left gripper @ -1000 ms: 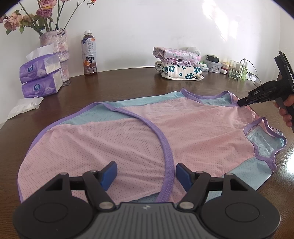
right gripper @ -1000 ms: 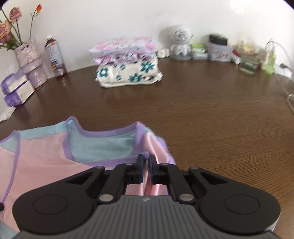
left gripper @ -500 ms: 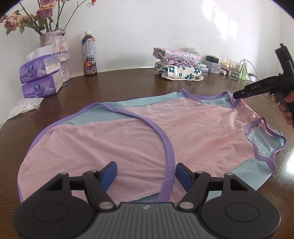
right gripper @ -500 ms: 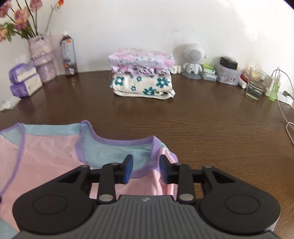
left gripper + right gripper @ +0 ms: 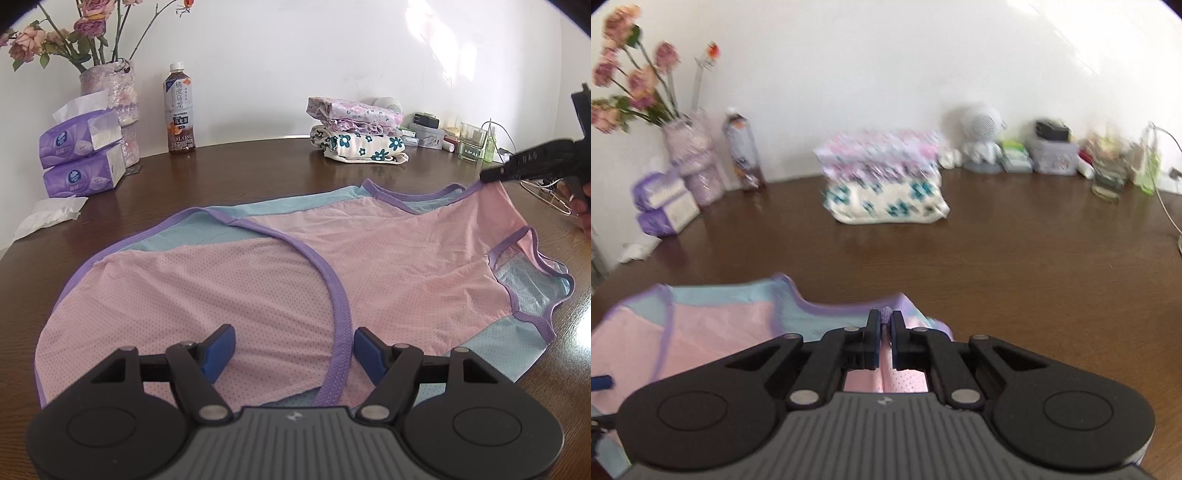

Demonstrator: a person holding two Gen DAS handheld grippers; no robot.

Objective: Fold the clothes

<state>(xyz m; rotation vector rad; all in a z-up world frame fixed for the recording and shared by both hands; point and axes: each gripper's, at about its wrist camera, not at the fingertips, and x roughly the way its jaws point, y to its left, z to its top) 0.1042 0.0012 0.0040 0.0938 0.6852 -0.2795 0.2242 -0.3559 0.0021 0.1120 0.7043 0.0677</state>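
The pink mesh garment, trimmed in purple with pale blue panels, lies spread across the dark wooden table, part of it folded over so a purple band curves down its middle toward the near edge. The left claw hovers low over that near edge with its blue pads wide apart, one on either side of the purple band, gripping nothing. Over on the far right corner of the cloth, the right claw has its fingers pressed together on the purple-trimmed shoulder edge of the garment; a bit of fabric pokes up between the tips and pink mesh shows under the fingers. From the left side you can see that corner lifted a little off the table, with a hand partly visible behind the tool at the picture's edge.

Farther back on the table sits a stack of folded clothes, floral prints on top of a cream piece with teal flowers. To the left stand a tea bottle, a vase of roses and two purple tissue packs, with a loose tissue lying nearby. Along the wall on the right are a drinking glass, a small white round-headed figure and some small boxes, too blurred to make out.
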